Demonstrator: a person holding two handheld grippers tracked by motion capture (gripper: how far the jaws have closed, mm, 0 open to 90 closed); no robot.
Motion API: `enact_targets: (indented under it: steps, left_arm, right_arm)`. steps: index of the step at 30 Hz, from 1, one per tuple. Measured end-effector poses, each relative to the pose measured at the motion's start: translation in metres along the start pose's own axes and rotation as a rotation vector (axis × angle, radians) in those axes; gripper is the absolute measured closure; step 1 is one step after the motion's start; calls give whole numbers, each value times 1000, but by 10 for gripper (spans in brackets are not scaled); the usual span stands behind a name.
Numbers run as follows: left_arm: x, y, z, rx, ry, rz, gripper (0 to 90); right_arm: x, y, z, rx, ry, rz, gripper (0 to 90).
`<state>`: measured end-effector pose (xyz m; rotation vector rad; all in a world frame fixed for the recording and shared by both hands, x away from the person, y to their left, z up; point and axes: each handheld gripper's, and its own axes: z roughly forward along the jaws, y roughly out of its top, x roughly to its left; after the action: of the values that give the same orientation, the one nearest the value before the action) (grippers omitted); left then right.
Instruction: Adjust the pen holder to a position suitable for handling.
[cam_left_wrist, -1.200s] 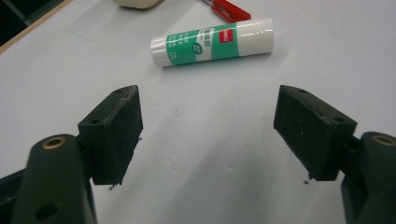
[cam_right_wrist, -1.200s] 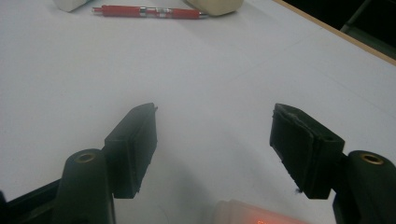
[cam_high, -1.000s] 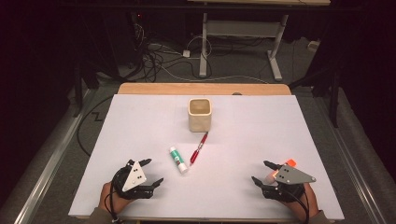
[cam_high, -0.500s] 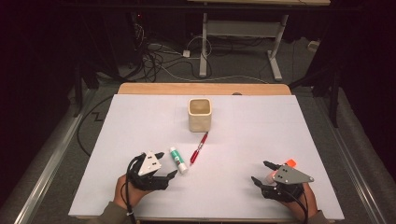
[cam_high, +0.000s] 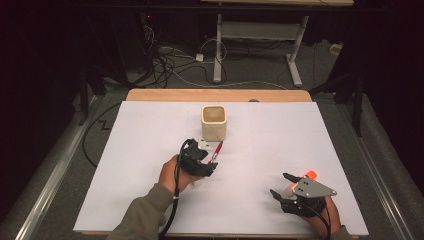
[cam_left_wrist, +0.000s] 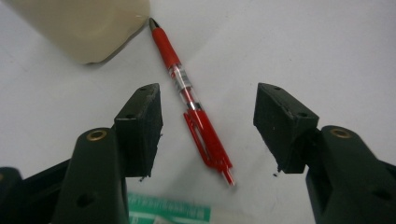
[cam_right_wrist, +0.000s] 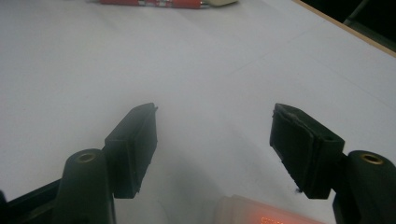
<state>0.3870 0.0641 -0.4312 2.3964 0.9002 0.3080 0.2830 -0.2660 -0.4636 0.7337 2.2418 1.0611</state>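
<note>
Pen (cam_left_wrist: 196, 109), red with a clear middle band, is lying on the white desk (cam_high: 125, 150) a little toward the far edge from its centre, between the open jaws of the left gripper (cam_left_wrist: 208, 109). Its tip is pointing away and sitting just beside, perhaps touching, the base of a cream cup (cam_left_wrist: 84, 28). In the high view the pen (cam_high: 216, 151) is showing past the left gripper (cam_high: 202, 162), right below the cup (cam_high: 214, 121).

Risks, as a judgement: the pen is lying at a slant across the gap, not square to the pads, so closing jaws may be pushing one end first and rolling or spinning it away instead of pinching it. The tip next to the cup could be nudging the cup or jamming against it. A white and green glue stick (cam_left_wrist: 168, 214) is lying close under the left gripper at the near side, and the gripper body could be knocking it while coming down.

Left jaws have just been closing, partway in from wide, with the pen between them. The pads are standing clear of it on both sides, so nothing is being gripped.

Right gripper (cam_high: 285, 186) is resting near the desk's near right corner, well apart from the pen. In the right gripper view its jaws (cam_right_wrist: 215, 140) are standing open over bare desk, holding nothing. A pale block with an orange glow (cam_right_wrist: 261, 215) is sitting just beneath them; what it is cannot be told.
</note>
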Motion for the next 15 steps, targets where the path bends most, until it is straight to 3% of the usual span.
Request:
enact_targets:
  steps: [3, 5, 15]
  left_arm:
    - [7, 9, 13, 27, -26, -48, 479]
    - [9, 14, 20, 47, -9, -62, 492]
    - [14, 21, 41, 93, -23, -94, 596]
  right_arm:
    - [0, 0, 0, 1, 2, 0, 323]
    - [0, -1, 0, 2, 2, 0, 323]
    - [-1, 0, 0, 0, 1, 2, 323]
